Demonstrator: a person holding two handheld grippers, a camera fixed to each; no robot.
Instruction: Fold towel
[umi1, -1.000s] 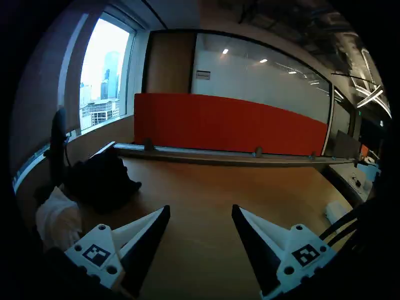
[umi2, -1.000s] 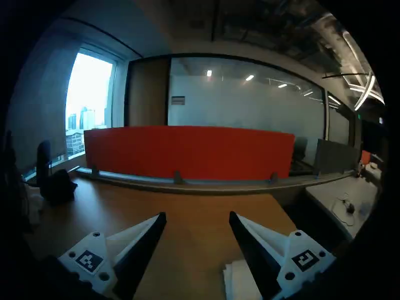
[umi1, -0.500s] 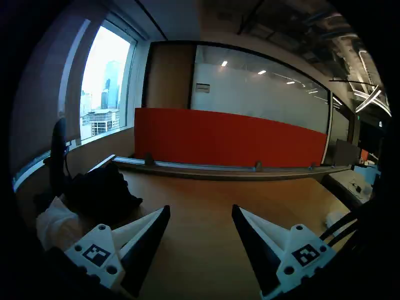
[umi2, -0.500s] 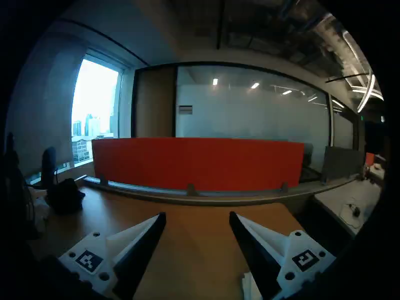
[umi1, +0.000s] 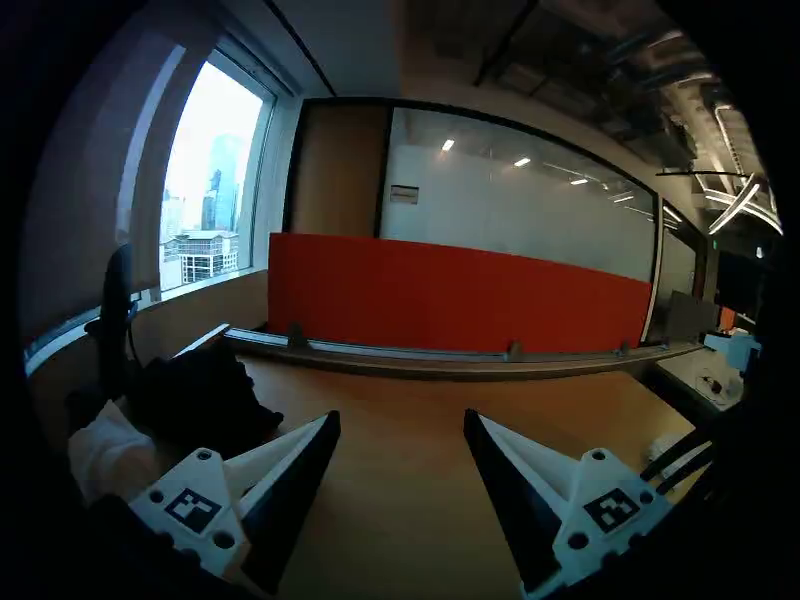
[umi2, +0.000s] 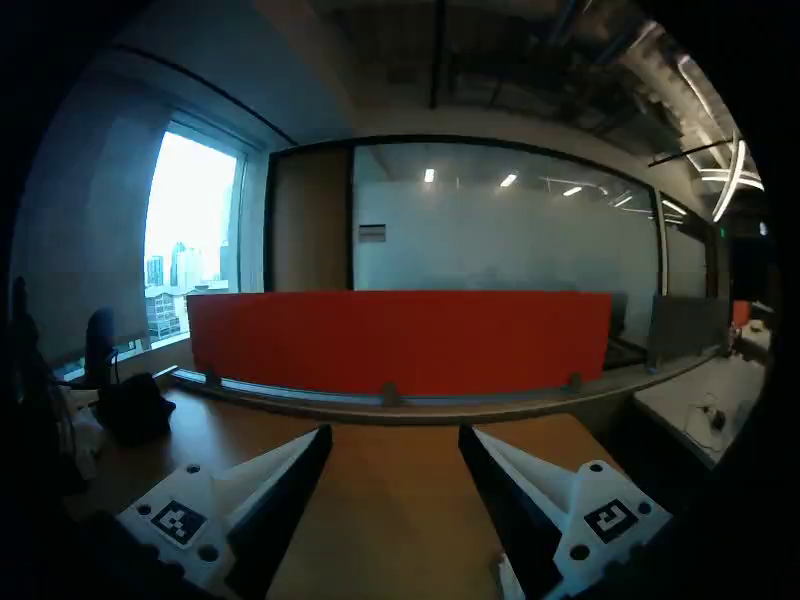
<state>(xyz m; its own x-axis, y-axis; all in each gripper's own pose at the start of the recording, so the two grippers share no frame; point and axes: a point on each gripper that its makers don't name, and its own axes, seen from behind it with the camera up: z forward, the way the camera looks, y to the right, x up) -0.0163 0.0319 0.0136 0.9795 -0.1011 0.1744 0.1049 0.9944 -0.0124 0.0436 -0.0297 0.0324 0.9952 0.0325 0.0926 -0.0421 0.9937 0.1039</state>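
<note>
Left claw (umi1: 401, 413) gapes wide and empty over the counter (umi1: 400, 490), facing the red screen (umi1: 450, 300). Right claw (umi2: 395, 428) is also wide open, holding nothing. A white sliver of towel (umi2: 504, 585) lies on the counter, on the near side of the screen, beside the right claw's right finger.

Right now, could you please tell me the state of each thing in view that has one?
Left hand-held gripper: open, empty.
Right hand-held gripper: open, empty.
Towel: a white edge peeks out beneath the right hand-held gripper; fold cannot be told.
Black bag: slumped on the desk.
White cloth: crumpled beside the bag.
Red divider: upright.
</note>
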